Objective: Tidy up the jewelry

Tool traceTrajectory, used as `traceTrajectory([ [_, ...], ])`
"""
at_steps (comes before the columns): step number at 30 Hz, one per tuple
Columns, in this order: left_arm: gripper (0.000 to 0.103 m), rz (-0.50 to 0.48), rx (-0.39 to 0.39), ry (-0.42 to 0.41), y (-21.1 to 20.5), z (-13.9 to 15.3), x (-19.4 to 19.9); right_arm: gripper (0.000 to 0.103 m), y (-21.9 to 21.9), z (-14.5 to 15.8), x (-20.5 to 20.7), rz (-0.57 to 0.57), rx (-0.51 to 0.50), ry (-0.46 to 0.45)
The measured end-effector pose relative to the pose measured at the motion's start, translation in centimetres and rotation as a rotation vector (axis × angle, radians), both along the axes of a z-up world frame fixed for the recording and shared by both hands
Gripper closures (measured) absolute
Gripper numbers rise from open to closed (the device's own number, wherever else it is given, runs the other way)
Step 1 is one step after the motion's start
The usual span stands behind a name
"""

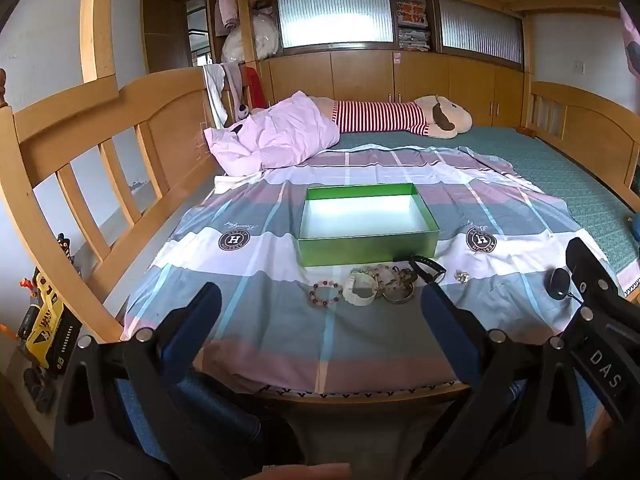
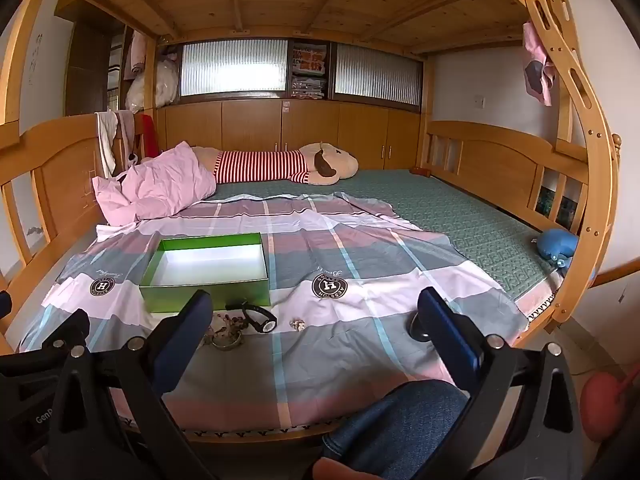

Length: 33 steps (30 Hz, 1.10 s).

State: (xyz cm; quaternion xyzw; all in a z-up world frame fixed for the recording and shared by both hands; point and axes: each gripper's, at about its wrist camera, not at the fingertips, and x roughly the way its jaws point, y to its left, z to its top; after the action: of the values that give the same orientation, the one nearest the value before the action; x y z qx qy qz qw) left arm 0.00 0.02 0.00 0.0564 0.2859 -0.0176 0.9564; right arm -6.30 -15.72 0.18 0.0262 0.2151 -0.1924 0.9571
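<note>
Reading "DAS" on right gripper (image 1: 592, 280)

the left gripper (image 1: 320, 312) has black plastic arms with silver round screws and dark blue pads (image 1: 192, 328). the right gripper (image 2: 314, 320) looks the same, with white "das" lettering. blue denim covers the person's leg (image 2: 392, 432) at six o'clock.

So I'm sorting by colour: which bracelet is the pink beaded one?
The leftmost bracelet in the row before the green box; its neighbour is a whitish band.
</note>
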Motion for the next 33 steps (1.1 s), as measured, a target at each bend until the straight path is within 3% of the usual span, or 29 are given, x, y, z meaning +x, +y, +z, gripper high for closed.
traceTrajectory([
  [33,0.004,0.000,-0.001,0.007,0.02,0.00,0.01,0.003,0.19,0.03,0.27,0.003,-0.006,0.007],
])
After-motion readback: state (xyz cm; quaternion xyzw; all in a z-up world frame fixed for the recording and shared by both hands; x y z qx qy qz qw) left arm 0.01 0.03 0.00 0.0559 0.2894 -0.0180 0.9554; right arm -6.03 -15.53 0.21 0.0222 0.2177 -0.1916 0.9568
